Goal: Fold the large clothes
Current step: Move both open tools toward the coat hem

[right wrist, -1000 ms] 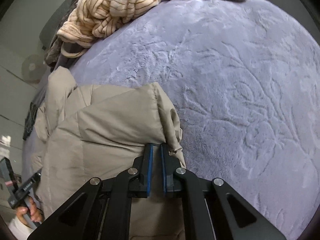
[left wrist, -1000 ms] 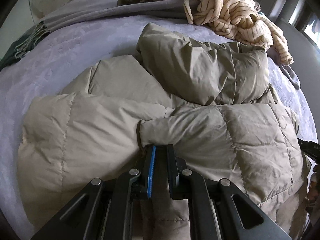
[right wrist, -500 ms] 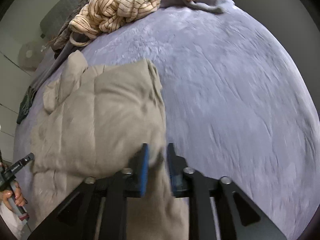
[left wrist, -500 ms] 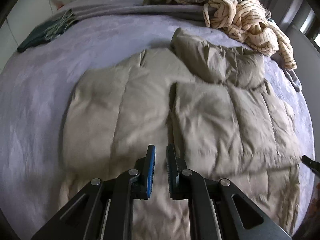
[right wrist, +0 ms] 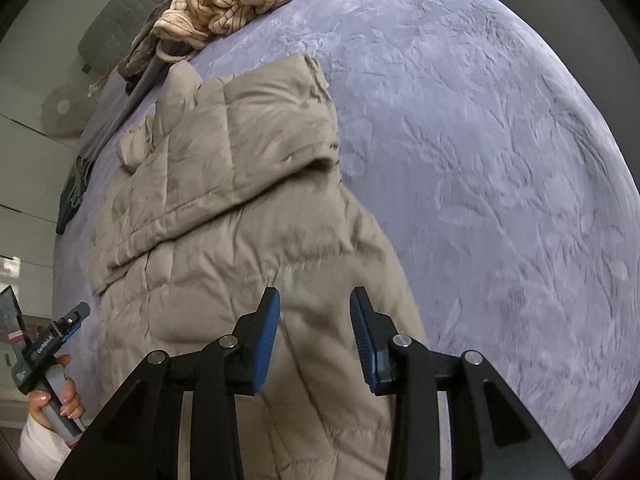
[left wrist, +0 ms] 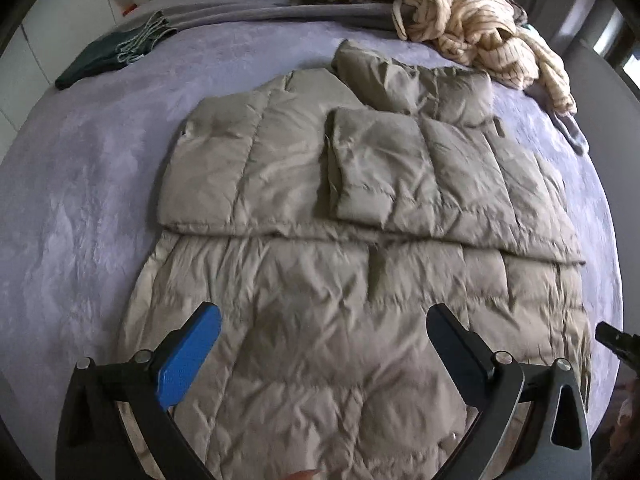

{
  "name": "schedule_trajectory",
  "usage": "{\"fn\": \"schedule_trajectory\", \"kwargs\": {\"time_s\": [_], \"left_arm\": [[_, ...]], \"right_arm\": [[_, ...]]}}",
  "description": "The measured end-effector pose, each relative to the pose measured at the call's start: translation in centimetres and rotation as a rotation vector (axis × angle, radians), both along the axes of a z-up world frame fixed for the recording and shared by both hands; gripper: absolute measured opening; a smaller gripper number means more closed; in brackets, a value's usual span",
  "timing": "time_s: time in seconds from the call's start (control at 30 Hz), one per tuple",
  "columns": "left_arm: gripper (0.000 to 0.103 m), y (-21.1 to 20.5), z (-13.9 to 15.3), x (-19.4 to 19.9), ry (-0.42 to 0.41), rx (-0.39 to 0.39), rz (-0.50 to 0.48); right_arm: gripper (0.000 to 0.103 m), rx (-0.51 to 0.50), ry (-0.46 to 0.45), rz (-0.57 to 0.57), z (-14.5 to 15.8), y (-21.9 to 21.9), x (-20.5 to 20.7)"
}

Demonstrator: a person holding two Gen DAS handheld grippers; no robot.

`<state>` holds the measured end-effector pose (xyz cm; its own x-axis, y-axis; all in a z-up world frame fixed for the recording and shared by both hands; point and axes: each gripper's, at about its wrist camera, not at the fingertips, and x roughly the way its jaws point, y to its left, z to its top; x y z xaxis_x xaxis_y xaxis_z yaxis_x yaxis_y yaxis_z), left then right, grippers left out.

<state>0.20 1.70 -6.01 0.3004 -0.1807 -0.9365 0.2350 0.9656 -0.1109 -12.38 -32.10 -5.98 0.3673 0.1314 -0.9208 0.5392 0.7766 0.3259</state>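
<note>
**Op:** Releasing now. My left gripper (left wrist: 324, 334) has its jaws opening, splayed wide, nothing between them, only the padded jacket (left wrist: 360, 208) lying below. My right gripper (right wrist: 314, 324) is opening too, at a moderate gap; jacket fabric shows behind the gap but the pads aren't pressing on it.

**Eng:** Where's the jacket?

**Op:** Flat on the grey-purple bed cover (right wrist: 500, 160), 1 fold across it: the far part is doubled over and its edge runs side to side mid-garment. The near half lies single-layer under both grippers. A striped cream garment (left wrist: 480, 36) is heaped at the far edge, apart from the jacket.

**Eng:** Step?

**Op:** I judge fold 1 laid and let go. Next probably means pinching the 2 near corners, 1 per gripper, and carrying them over the fold line. Puffy fill will likely spring back, so I'd press it after.
</note>
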Motion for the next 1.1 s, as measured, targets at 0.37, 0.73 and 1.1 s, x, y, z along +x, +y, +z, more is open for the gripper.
{"fn": "schedule_trajectory", "kwargs": {"time_s": [0.37, 0.73, 1.1], "left_arm": [[0.103, 0.6, 1.4, -4.3, 0.065, -0.033, -0.001], [0.103, 2.5, 2.3, -6.0, 0.081, -0.007, 0.046], [0.103, 4.6, 2.7, -7.4, 0.074, -0.004, 0.01]], "right_arm": [[0.05, 0.012, -0.006, 0.024, 2.3, 2.1, -1.5], [0.066, 0.067, -0.008, 0.055, 2.7, 3.8, -2.1], [0.081, 0.082, -0.028, 0.033, 3.5, 6.1, -3.3]]}}
